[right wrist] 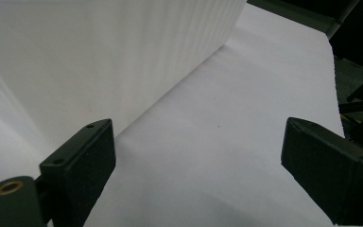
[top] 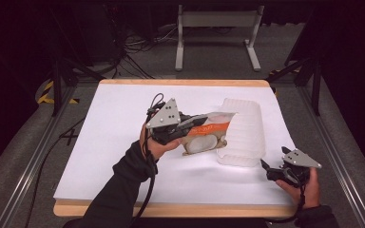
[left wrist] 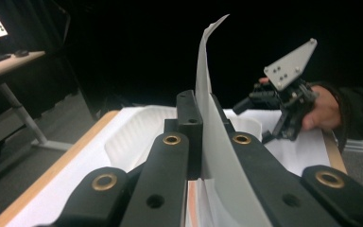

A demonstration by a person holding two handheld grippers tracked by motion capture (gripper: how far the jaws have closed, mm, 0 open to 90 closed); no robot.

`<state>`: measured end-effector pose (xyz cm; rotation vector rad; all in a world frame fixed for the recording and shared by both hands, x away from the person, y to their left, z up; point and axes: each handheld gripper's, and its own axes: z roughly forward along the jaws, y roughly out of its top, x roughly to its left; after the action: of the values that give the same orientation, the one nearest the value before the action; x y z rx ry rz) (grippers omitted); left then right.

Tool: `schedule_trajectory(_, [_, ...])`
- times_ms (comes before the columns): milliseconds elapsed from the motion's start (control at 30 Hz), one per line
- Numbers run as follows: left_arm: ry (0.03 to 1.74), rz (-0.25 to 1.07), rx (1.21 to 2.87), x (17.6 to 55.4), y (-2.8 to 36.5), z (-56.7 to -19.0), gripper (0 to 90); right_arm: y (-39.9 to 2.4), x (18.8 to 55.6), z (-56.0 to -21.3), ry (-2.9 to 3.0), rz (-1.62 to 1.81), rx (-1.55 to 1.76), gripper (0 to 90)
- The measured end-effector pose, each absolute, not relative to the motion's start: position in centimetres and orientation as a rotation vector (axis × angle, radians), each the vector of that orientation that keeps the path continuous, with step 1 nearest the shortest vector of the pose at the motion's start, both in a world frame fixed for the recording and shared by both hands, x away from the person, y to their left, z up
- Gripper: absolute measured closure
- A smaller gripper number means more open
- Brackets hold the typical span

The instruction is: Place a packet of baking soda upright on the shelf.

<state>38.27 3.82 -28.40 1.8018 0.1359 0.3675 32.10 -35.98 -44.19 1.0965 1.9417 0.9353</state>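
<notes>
Spread fingers (right wrist: pixel 78 163) face a ribbed white container (right wrist: pixel 99 52) on white table (right wrist: pixel 246 109).

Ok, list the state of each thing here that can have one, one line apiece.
Left gripper: shut on the pouch's edge.
Right gripper: open, holding nothing, low over the table.
Orange-and-white plastic pouch: pinched at its edge, held up beside the tub.
White ribbed plastic tub: resting on the white-covered table.

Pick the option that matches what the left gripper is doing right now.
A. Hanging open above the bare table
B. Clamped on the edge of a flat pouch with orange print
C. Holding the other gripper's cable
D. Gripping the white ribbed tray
B: the left gripper has its jaws closed on the thin edge of the pouch, lifted beside the white ribbed tray; the right gripper is open.
</notes>
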Motion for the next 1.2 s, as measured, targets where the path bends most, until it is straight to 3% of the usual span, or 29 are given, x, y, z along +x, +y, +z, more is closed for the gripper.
schedule_trajectory(367, [0.082,0.330,1.777,39.7,-0.3,-27.5,89.9,-36.1,32.1,-44.2,1.936,0.955,1.101,11.6])
schedule_trajectory(867, [0.010,0.248,1.798,41.1,-6.2,-29.2,89.9,-36.1,32.1,-44.2,1.937,0.956,1.099,11.6])
schedule_trajectory(1200, [-0.008,0.174,1.761,41.3,-7.7,-30.2,89.8,-36.1,32.1,-44.2,1.941,0.953,1.092,11.6])
